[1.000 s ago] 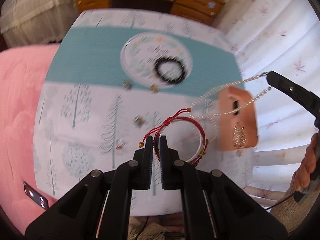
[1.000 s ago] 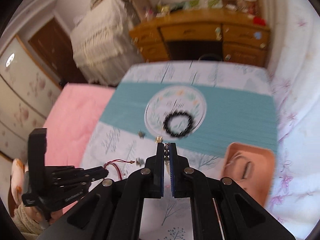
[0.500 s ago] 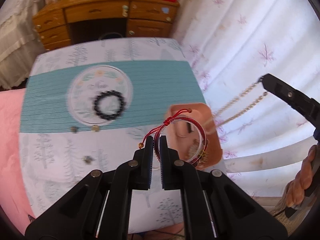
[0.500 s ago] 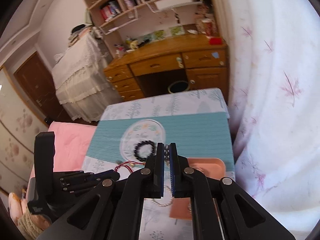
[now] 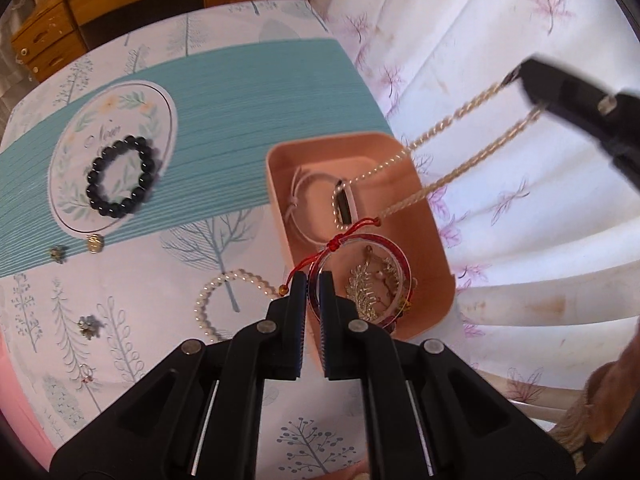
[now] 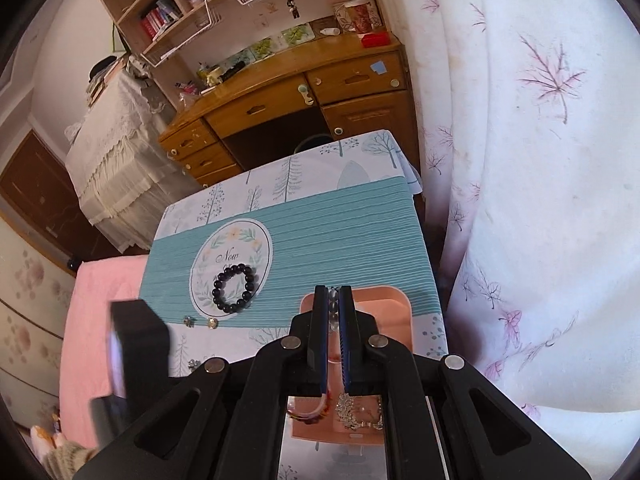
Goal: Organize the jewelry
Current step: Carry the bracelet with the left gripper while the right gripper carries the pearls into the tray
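Note:
My left gripper [image 5: 314, 280] is shut on a red cord bracelet [image 5: 394, 250], which hangs just above the pink tray [image 5: 276, 184]. In the tray lie a white cord bracelet [image 5: 304, 184] and a gold leaf brooch [image 5: 366, 288]. At the upper right my right gripper [image 5: 520, 80] is shut on a pearl necklace [image 5: 452, 119]; the strands slant down across the tray to a pearl loop [image 5: 199, 308] on the tablecloth. In the right wrist view, beads show between the shut fingers of the right gripper [image 6: 333, 292] above the tray [image 6: 396, 304].
A black bead bracelet [image 5: 120, 176] lies on a round white coaster [image 5: 72, 140] on the teal mat [image 5: 240, 100]. Small earrings [image 5: 58, 254] are scattered on the tablecloth. A white curtain [image 5: 500, 260] hangs right of the table. A wooden desk [image 6: 320, 92] stands behind.
Both grippers have swung to the right, from over the table's middle to over the pink tray, carrying the red bracelet and the pearl necklace. The left gripper has also come lower.

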